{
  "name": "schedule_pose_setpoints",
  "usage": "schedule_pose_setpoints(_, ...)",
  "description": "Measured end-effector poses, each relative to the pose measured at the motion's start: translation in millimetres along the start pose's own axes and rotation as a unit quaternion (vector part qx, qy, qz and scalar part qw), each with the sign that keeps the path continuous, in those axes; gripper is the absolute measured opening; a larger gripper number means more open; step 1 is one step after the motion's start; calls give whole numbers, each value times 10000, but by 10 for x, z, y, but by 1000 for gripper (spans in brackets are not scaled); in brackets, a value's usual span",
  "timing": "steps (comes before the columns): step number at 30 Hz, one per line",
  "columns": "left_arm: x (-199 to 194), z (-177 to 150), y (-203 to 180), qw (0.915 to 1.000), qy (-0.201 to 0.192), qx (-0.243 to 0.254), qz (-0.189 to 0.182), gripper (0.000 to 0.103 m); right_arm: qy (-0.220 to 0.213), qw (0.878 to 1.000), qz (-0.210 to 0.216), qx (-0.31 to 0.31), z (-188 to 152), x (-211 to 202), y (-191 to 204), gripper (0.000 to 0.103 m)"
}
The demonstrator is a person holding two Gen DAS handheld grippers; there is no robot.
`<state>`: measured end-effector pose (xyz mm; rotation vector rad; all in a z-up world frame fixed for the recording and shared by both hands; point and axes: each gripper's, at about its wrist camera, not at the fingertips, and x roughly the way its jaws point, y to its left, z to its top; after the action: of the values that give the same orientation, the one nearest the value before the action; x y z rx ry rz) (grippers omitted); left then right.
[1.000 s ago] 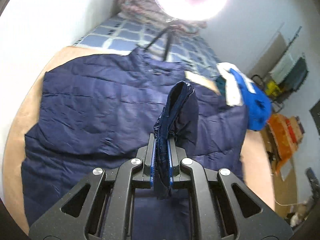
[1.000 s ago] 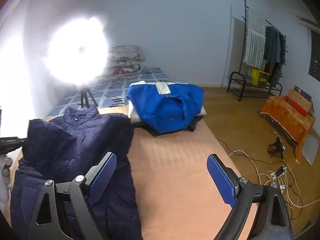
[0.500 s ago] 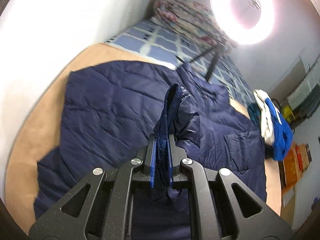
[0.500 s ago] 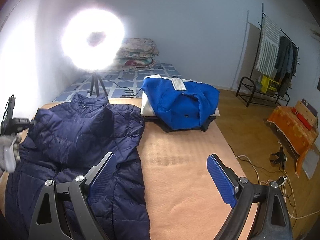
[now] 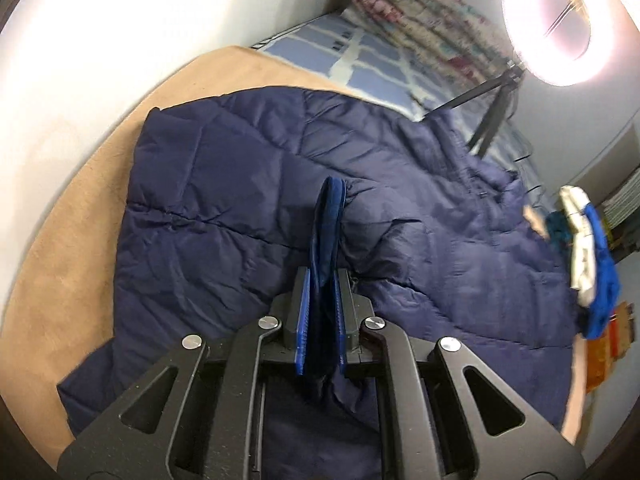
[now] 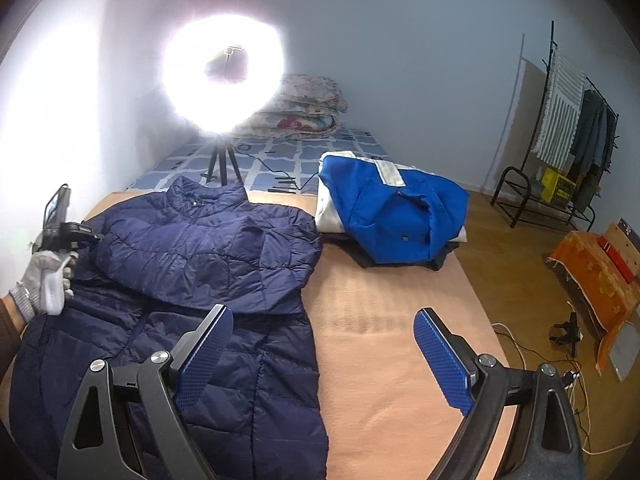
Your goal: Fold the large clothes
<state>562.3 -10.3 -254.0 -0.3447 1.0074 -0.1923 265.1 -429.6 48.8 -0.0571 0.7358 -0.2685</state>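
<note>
The navy puffer jacket (image 6: 192, 280) lies on the left half of the peach-covered bed (image 6: 384, 320), its collar toward the far edge and its hem at the near edge. One part of it is already laid across the body. The left gripper (image 5: 322, 312) has its jaws pressed together on a cuff or edge of this jacket and holds that piece lifted above the quilted body. The right gripper (image 6: 320, 356) hangs with jaws spread wide and holds nothing, above the near edge beside the jacket's right side.

I see these risks:
- The fabric looks slippery and puffy, so the pinched piece can slide out of the jaws if it is pulled too quickly
- Only one gripper holds cloth; the folded part can spring back or lie crooked, because nothing presses the fold line
- A wide swing to the right could reach the folded blue garment (image 6: 392, 212) at the far right corner, though it is well apart
</note>
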Motion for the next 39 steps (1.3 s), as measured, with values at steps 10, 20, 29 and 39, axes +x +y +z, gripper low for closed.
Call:
schedule_pose_setpoints(10,-391,28,-138,9957,-481,502,613,22,-33,10000,58,19,12,-60,16,93)
schedule_pose_setpoints(20,-2068,-230,-317,9783,-1516,1359,386,22,-600,9972,158,409,10,-308,-202,93)
schedule_pose_setpoints(29,-3566,-834,-241,9648,-2012,1657,354,57,-1104,9933,25,347,-123,-486,-341,92)
schedule_pose_setpoints(39,-4218,-1790,122,9691,-1477,1888,582,59,-624,9920,933,569,-551,-425,-563,92)
